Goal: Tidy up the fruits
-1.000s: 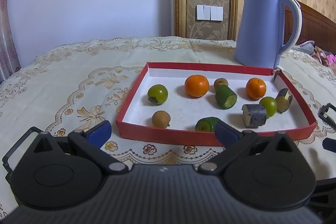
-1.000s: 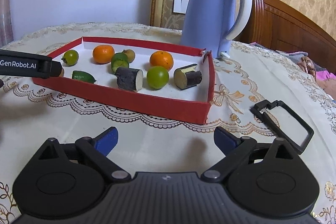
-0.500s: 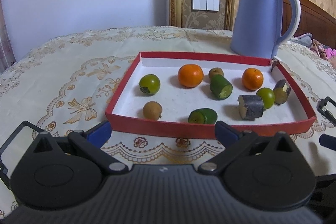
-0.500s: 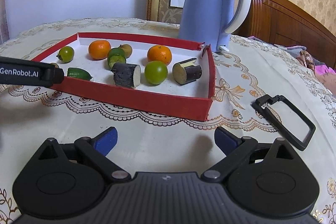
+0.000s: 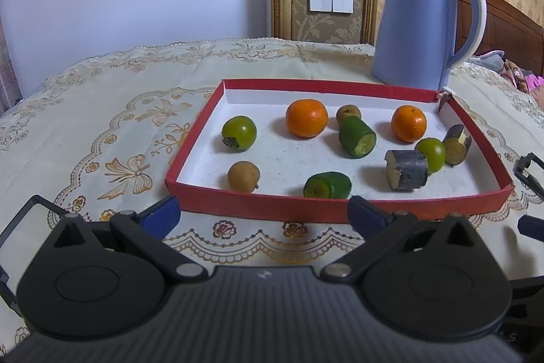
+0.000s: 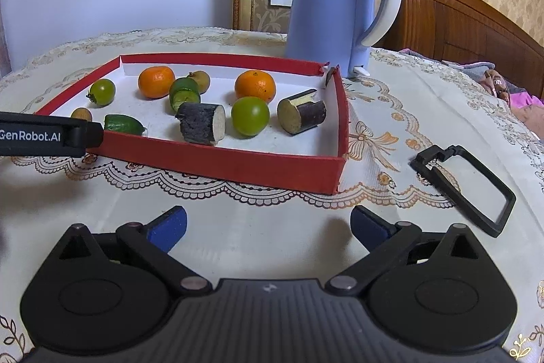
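A red-walled tray (image 5: 340, 208) (image 6: 221, 160) with a white floor sits on the tablecloth. Inside lie two oranges (image 5: 306, 118) (image 6: 255, 85), two round green fruits (image 5: 239, 133) (image 6: 250, 115), two cut green pieces (image 5: 357, 136) (image 6: 123, 124), two dark cut stalk pieces (image 5: 406, 170) (image 6: 201, 123) and small brown fruits (image 5: 243, 176). My left gripper (image 5: 263, 216) is open just short of the tray's near wall, nothing between its fingers. My right gripper (image 6: 268, 223) hovers over bare cloth before the tray's right corner; its jaws are opening and hold nothing.
A tall blue kettle (image 5: 420, 22) (image 6: 336, 5) stands behind the tray at the right. The left gripper's finger (image 6: 51, 134) crosses the right wrist view by the tray's near wall. A wooden headboard (image 6: 476, 33) and bedding lie beyond the table's right edge.
The left wrist view has swung slightly, so the tray sits a little further right and lower in it. The right gripper's fingers have spread a little wider. The fruits have not moved.
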